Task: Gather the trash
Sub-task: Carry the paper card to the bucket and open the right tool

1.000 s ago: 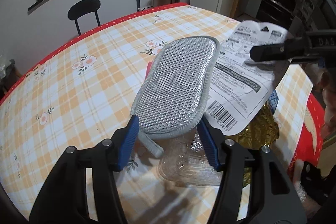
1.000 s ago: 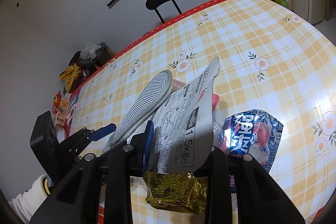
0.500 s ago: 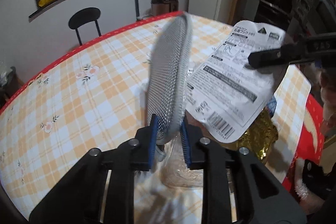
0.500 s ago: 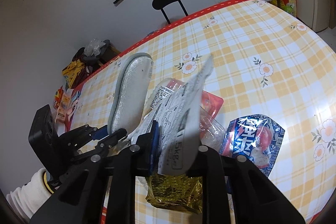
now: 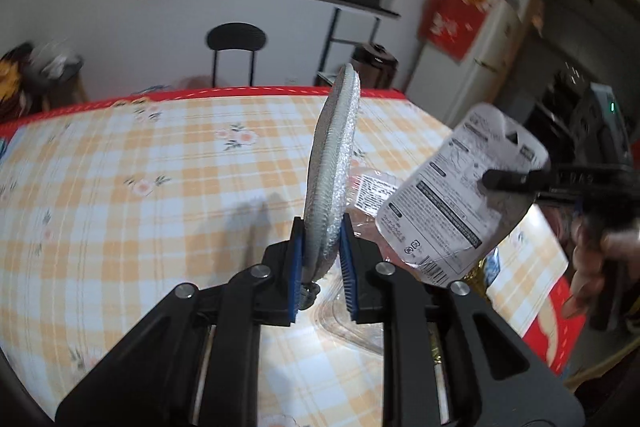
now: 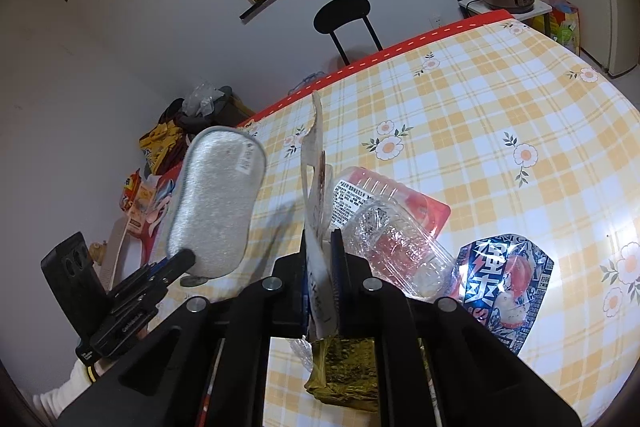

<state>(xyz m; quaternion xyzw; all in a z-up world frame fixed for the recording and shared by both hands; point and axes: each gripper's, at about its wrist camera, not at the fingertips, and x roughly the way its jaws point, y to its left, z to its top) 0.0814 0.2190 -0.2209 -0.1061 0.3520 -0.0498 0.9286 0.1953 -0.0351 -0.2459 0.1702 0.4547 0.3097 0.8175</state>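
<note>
the silver oval mesh scouring pad [image 5: 332, 163], flat on the table a second ago, has been turned on edge and lifted, pinched between the blue pads of the left gripper [image 5: 321, 263]. to its right, the white printed packaging card [image 6: 316, 211] is held raised, nipped in the right gripper [image 6: 320, 267]. two pieces are thus collected. the clear plastic tray [image 6: 394, 247], blue snack wrapper [image 6: 506, 275] and gold foil bag [image 6: 344, 371] are left near the right edge; the checked tablecloth [image 5: 120, 187] is open far and left.

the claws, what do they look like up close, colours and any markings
Both are matte black frames with silver round bolts. The left claw has ribbed blue pads; so does the right claw. Raised lettering marks each arm, too blurred to read. A white cuff shows behind the left.
</note>
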